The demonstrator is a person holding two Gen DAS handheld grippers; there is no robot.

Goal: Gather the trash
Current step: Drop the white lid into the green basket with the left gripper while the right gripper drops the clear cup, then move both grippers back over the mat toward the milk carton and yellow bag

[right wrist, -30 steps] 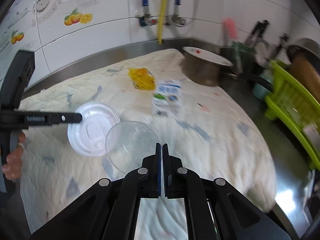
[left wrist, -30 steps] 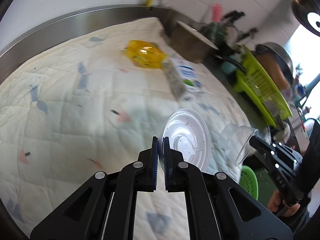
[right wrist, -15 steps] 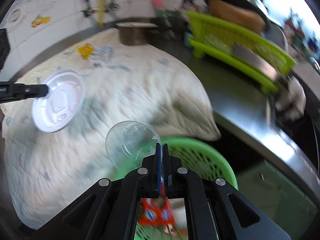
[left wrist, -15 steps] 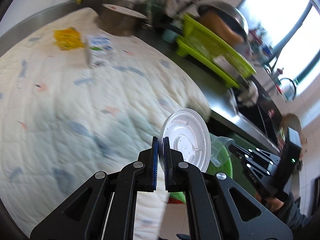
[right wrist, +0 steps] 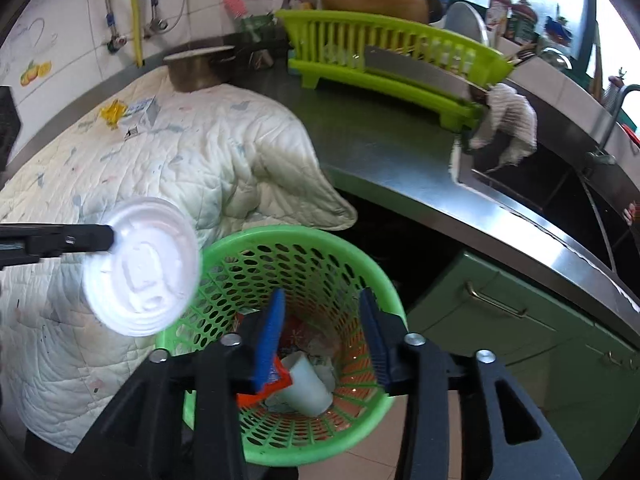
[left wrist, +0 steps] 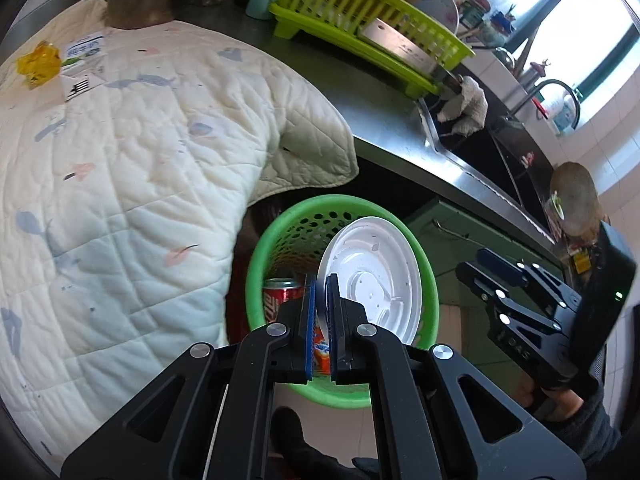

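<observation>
My left gripper point(left wrist: 321, 282) is shut on the rim of a white plastic lid point(left wrist: 374, 280) and holds it on edge above a green perforated basket point(left wrist: 256, 256). From the right wrist view the lid point(right wrist: 142, 266) hangs just left of the basket's rim point(right wrist: 384, 276), pinched by the left gripper point(right wrist: 109, 238). My right gripper point(right wrist: 322, 300) hovers over the basket's mouth, its jaws opening with nothing between them. A clear cup point(right wrist: 308, 384) lies at the bottom among wrappers. A red can point(left wrist: 280, 294) stands inside too. The right gripper point(left wrist: 476, 266) shows at the right.
A quilted white cloth point(left wrist: 132, 168) covers the steel counter and hangs over its edge beside the basket. On it lie a yellow wrapper point(left wrist: 40, 64) and a white carton point(left wrist: 82, 56). Farther back are a pot point(right wrist: 196, 68), a green dish rack point(right wrist: 392, 60) and a sink point(right wrist: 532, 200).
Both grippers swung off the cloth to above the green basket. The right gripper opened and the clear cup it held now lies in the basket. The left still grips the lid.
</observation>
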